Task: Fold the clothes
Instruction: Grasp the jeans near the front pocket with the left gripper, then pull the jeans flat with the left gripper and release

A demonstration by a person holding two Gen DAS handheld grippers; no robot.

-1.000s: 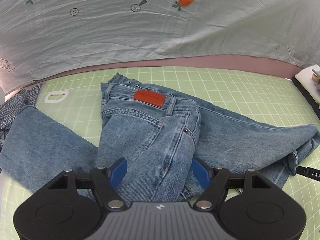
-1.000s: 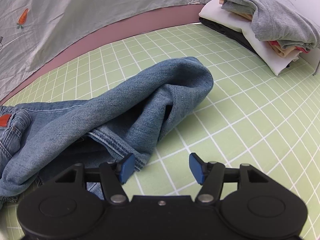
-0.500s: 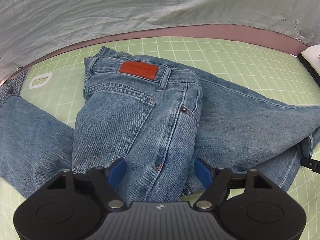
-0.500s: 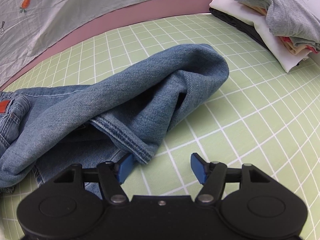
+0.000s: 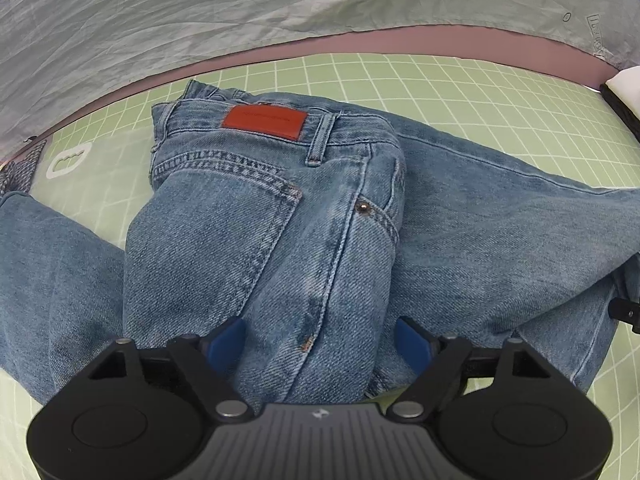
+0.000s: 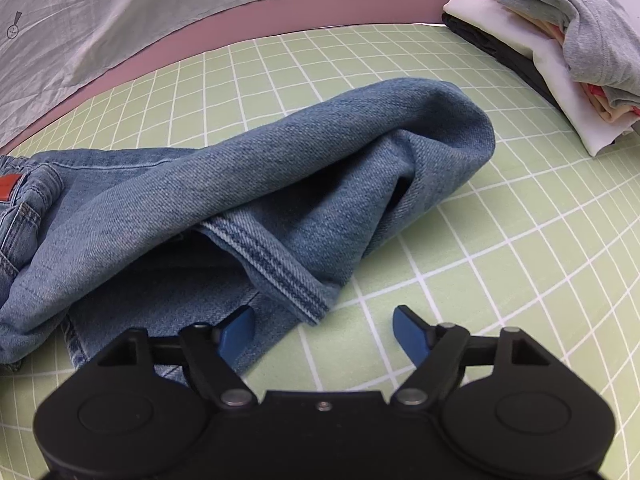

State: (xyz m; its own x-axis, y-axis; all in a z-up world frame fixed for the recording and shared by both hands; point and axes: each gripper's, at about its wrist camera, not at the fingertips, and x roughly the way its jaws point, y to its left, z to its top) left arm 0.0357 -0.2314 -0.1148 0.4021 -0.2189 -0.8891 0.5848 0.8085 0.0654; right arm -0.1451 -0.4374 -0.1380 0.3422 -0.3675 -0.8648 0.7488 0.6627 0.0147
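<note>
Your jeans (image 5: pixel 280 248) lie crumpled on the green mat (image 6: pixel 500 260), seat up. Their thigh seam runs between your left gripper's (image 5: pixel 322 340) spread fingers, perhaps brushing them. Your right gripper (image 6: pixel 324 328) is spread too, holding nothing; the hem (image 6: pixel 276 276) sits just ahead of its left finger (image 6: pixel 236 334). Folded clothes (image 6: pixel 560 48) are stacked at the far right.
</note>
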